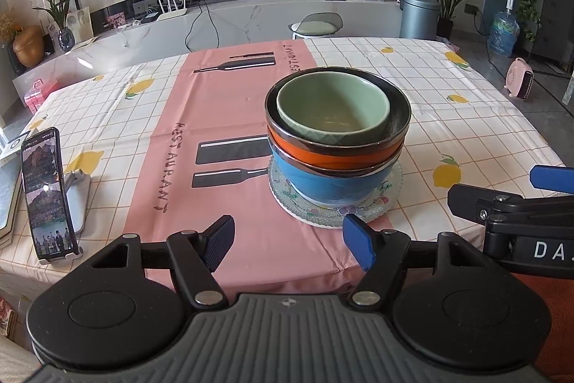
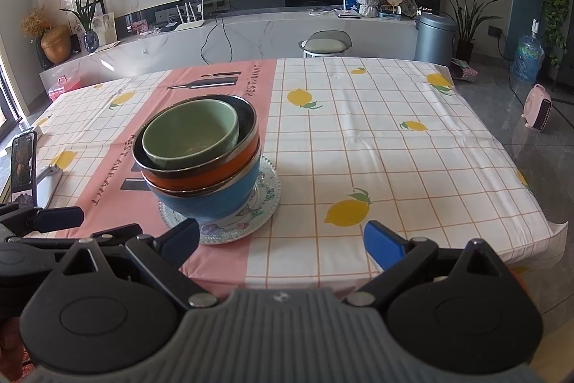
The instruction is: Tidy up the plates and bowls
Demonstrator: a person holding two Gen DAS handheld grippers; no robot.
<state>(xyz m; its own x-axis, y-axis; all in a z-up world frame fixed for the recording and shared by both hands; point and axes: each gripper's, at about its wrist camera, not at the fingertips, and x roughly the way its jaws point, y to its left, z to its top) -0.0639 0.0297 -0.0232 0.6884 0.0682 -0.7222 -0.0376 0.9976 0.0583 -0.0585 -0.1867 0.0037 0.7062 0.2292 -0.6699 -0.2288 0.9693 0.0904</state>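
Observation:
A stack of bowls stands on a clear glass plate (image 1: 389, 203) on the table. A blue bowl (image 1: 333, 183) is at the bottom, an orange bowl (image 1: 344, 157) with a dark inside sits in it, and a green bowl (image 1: 333, 112) sits on top. The stack shows in the right wrist view too: blue bowl (image 2: 215, 198), orange bowl (image 2: 215, 173), green bowl (image 2: 190, 137), glass plate (image 2: 267, 200). My left gripper (image 1: 288, 244) is open and empty, just short of the plate. My right gripper (image 2: 283, 241) is open and empty, to the right of the stack near the table's front edge.
The table (image 2: 394, 149) has a checked lemon cloth with a pink strip. A phone on a stand (image 1: 46, 192) is at the front left. A stool (image 2: 324, 43), a bin (image 2: 434, 36) and a TV counter lie beyond the far edge.

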